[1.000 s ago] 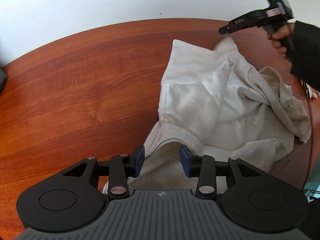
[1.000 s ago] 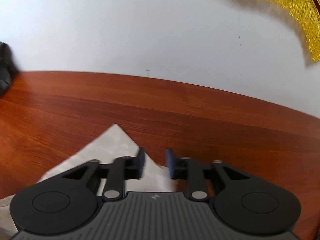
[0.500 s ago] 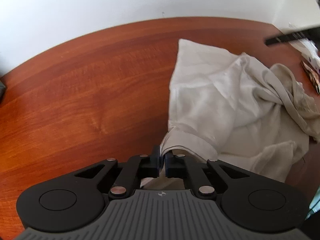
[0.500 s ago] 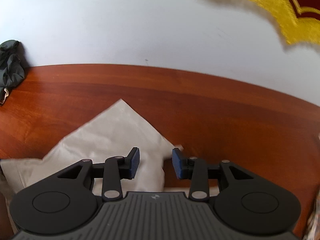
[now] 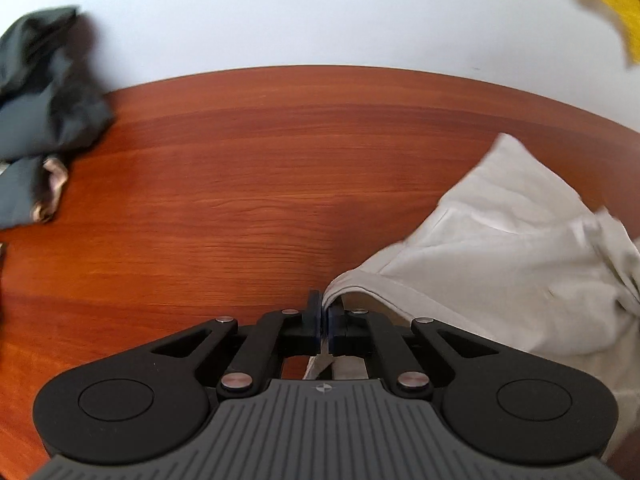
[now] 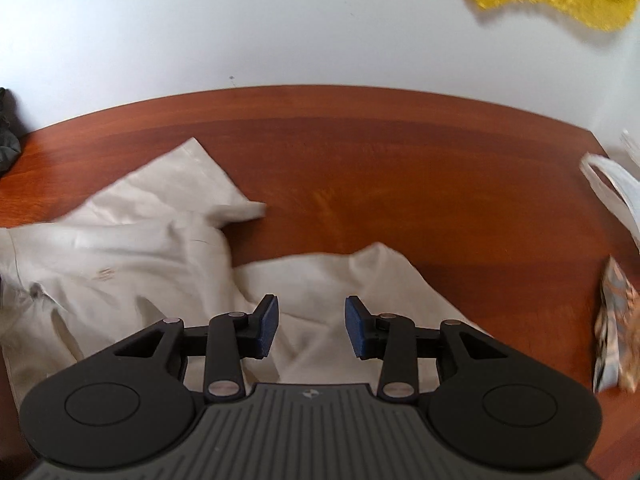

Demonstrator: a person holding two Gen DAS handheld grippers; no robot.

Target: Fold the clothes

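Two garments lie on the table (image 5: pixel 280 168): the cream shirt (image 6: pixel 120 264), crumpled toward the near edge, and a dark cloth (image 5: pixel 44 92) at the far left by the wall, well apart from the shirt. A second ago the left gripper (image 5: pixel 324 320) stood open around the shirt's hem; its jaws are now closed tight on that hem, the fabric lifting and trailing rightward. The right gripper (image 6: pixel 311 328), earlier narrower over the shirt's far corner, now hovers wide open above a rumpled fold, holding nothing. Judgement: one edge secured; a second grasp is needed before spreading can proceed.
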